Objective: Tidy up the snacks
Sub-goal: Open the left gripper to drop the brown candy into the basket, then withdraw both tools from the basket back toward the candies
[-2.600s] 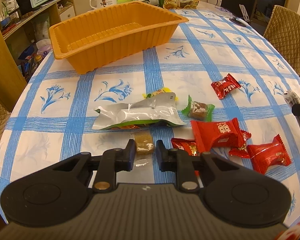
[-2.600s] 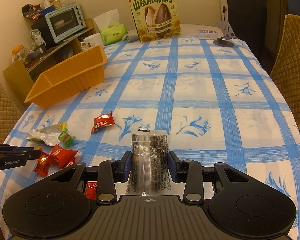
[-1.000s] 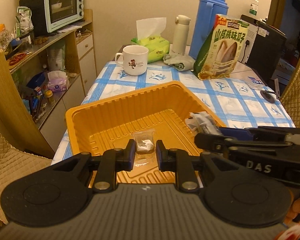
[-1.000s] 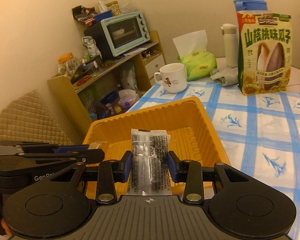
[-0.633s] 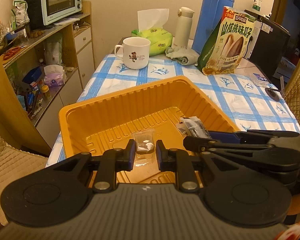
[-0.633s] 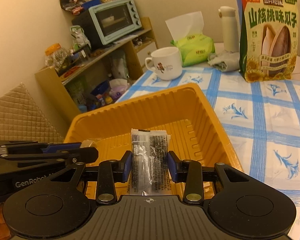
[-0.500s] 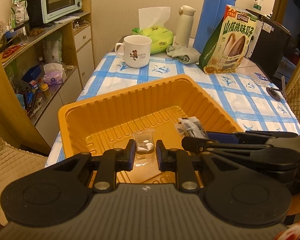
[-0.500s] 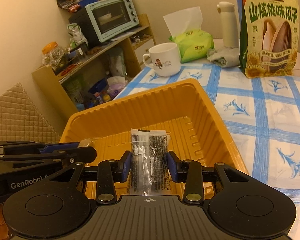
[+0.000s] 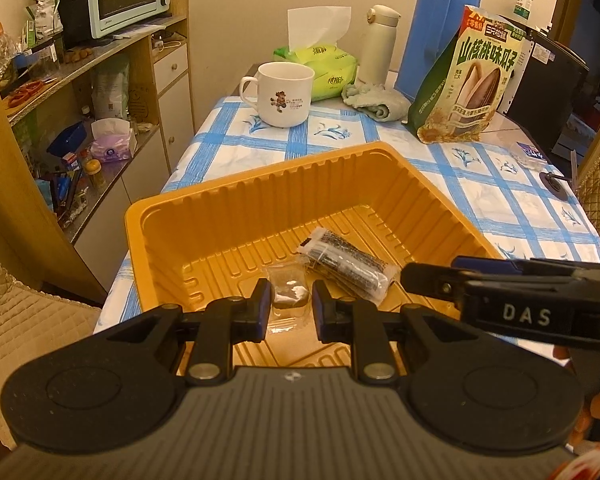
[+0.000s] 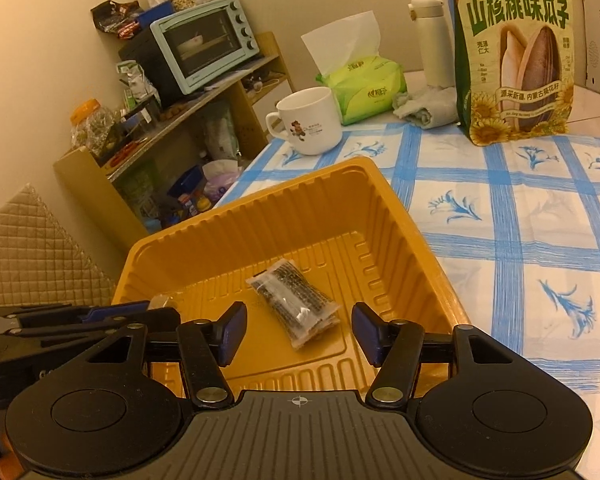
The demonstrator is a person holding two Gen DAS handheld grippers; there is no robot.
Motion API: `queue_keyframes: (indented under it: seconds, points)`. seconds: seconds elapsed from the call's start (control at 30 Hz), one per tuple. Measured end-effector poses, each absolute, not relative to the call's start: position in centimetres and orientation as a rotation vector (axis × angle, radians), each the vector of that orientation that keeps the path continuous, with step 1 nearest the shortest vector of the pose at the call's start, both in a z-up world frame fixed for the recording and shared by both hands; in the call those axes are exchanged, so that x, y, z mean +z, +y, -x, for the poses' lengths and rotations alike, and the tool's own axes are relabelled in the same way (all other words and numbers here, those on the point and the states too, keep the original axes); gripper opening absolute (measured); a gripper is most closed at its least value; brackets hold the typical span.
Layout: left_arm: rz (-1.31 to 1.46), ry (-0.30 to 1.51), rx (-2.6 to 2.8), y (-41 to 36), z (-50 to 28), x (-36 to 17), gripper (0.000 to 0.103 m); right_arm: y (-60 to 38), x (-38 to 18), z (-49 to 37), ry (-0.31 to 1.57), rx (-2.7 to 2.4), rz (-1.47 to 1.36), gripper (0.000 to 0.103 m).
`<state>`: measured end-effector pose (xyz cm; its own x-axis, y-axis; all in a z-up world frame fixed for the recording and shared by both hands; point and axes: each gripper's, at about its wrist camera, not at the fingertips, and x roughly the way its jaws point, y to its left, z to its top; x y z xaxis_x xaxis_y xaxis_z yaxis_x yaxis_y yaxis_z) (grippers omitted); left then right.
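We see our right tool [image 10: 299, 333] just spread, its dark snack packet [image 10: 296, 309] lying in the orange tray [image 10: 260, 216]; our left tool [image 9: 287, 307] pinches a clear-wrapped candy [image 9: 287, 294] above the tray's near floor

Left gripper [image 9: 287, 308] clamped, right gripper [image 10: 299, 334] opening.

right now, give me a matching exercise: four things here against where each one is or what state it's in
Things:
1. dark snack packet
2. small clear-wrapped candy
3. white mug
4. right gripper

States:
a. jaws open, nothing between them
b. lying loose on the orange tray floor
c. pinched in the left gripper
d. standing on the tablecloth beyond the tray

Pairs: 1-b, 2-c, 3-d, 4-a
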<state>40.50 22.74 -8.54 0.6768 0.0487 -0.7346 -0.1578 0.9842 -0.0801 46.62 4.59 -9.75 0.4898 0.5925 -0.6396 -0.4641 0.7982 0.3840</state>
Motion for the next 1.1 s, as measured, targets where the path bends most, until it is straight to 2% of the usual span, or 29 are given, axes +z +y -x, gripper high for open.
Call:
queue_keyframes:
  seconds: [0.2,0.27,0.3,0.33,0.4,0.73,1.1]
  points:
    - [0.128,0.796,0.103,22.7,-40.9,-7.8,0.021,4.2,-9.5,-46.1,0.835,0.641,-0.167,0.059]
    - [0.126,0.785,0.1,22.8,-40.9,-7.4,0.026,4.2,-9.2,-45.8,0.83,0.64,-0.165,0.059]
    - [0.128,0.78,0.101,22.8,-40.8,-7.2,0.035,4.1,-9.1,-45.7,0.827,0.64,-0.163,0.059]
    - [0.129,0.774,0.105,22.9,-40.7,-7.0,0.04,4.1,-8.9,-45.5,0.824,0.639,-0.16,0.059]
    - [0.122,0.763,0.11,22.8,-40.5,-6.6,0.041,4.1,-8.5,-45.1,0.817,0.639,-0.153,0.059]
    - [0.126,0.728,0.118,22.5,-37.6,-4.5,0.057,3.4,-6.4,-42.3,0.76,0.644,-0.136,0.069]
    - [0.127,0.687,0.1,20.1,-32.1,-1.8,0.061,0.5,-3.9,-37.3,0.702,0.645,-0.146,0.073]
